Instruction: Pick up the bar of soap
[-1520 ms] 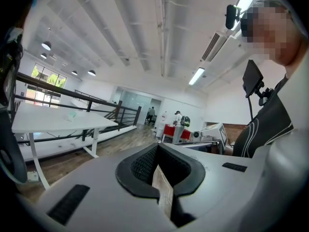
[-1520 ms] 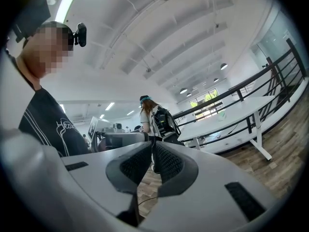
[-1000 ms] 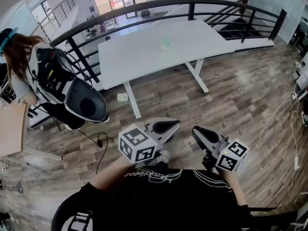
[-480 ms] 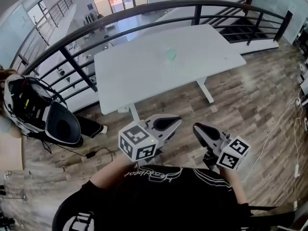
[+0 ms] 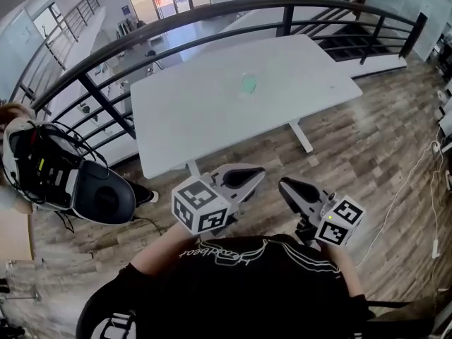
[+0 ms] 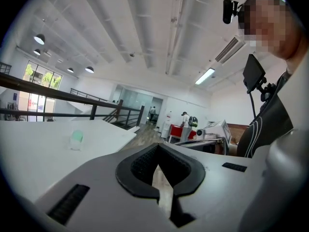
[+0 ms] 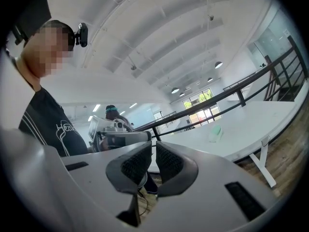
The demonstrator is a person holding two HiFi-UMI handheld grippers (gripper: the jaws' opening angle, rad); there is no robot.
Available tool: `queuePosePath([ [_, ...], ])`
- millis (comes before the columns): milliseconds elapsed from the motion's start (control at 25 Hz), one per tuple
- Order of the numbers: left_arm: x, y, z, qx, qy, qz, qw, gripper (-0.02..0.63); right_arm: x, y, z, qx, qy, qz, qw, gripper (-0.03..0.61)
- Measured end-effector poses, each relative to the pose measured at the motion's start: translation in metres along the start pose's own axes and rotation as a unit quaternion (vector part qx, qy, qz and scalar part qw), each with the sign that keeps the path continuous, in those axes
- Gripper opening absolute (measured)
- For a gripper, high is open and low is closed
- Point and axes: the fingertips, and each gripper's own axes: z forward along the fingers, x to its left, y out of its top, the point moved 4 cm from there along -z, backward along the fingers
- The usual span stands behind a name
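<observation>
The bar of soap [image 5: 248,83] is pale green and lies on the white table [image 5: 205,111], a little toward the far side of the top and near its middle. Nothing touches it. Behind the table runs a dark railing [image 5: 212,10], and under it is a wooden floor [image 5: 367,143].

Both grippers are held low in front of the person's black shirt [image 5: 233,281], on the near side of the table and well apart from the soap. The left gripper [image 5: 247,177] points toward the table edge. In the left gripper view its jaws are pressed together at the tips and hold nothing [image 6: 158,151]; the soap [image 6: 77,139] shows far off at the left on the table top. The right gripper [image 5: 286,186] is just beside the left one, with a gap between them. In the right gripper view its jaws [image 7: 151,149] stand almost together, with only a thin slit between the dark pads, and nothing is in it; the soap [image 7: 216,130] shows at the right on the table.

At the left of the head view another person [image 5: 42,168] stands by the railing, wearing dark gear.
</observation>
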Motion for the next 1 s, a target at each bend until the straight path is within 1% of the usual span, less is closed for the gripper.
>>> queuePosePath([
  [80, 0.001, -0.001, 0.023, 0.002, 0.004, -0.001, 1.0, 0.008, -0.023, 0.003, -0.011, -0.003, 0.002, 0.003, 1.0, 0.031],
  [200, 0.011, 0.002, 0.067, 0.004, 0.018, 0.0, 0.9998, 0.008, -0.069, 0.016, -0.026, -0.006, 0.013, -0.001, 1.0, 0.031],
  [280, 0.023, 0.004, 0.077, 0.002, 0.026, 0.002, 0.9997, 0.008, -0.084, 0.02, -0.02, -0.003, 0.018, -0.008, 1.0, 0.031],
  [480, 0.058, 0.005, 0.049, -0.004, 0.037, 0.005, 0.9993, 0.008, -0.081, 0.016, 0.024, -0.002, 0.025, -0.013, 1.0, 0.031],
  [600, 0.081, 0.015, 0.053, -0.003, 0.041, 0.004, 0.9992, 0.008, -0.096, 0.025, 0.044, 0.003, 0.032, -0.01, 0.999, 0.031],
  [760, 0.122, 0.027, 0.076, -0.002, 0.05, -0.006, 0.9987, 0.008, -0.138, 0.04, 0.07, 0.014, 0.039, -0.003, 0.999, 0.031],
  [920, 0.177, 0.04, 0.102, 0.003, 0.062, -0.023, 0.9978, 0.008, -0.19, 0.061, 0.107, 0.025, 0.049, 0.004, 0.998, 0.031],
  [1000, 0.195, 0.04, 0.113, 0.003, 0.071, -0.031, 0.997, 0.008, -0.212, 0.064, 0.117, 0.033, 0.054, 0.009, 0.998, 0.031],
])
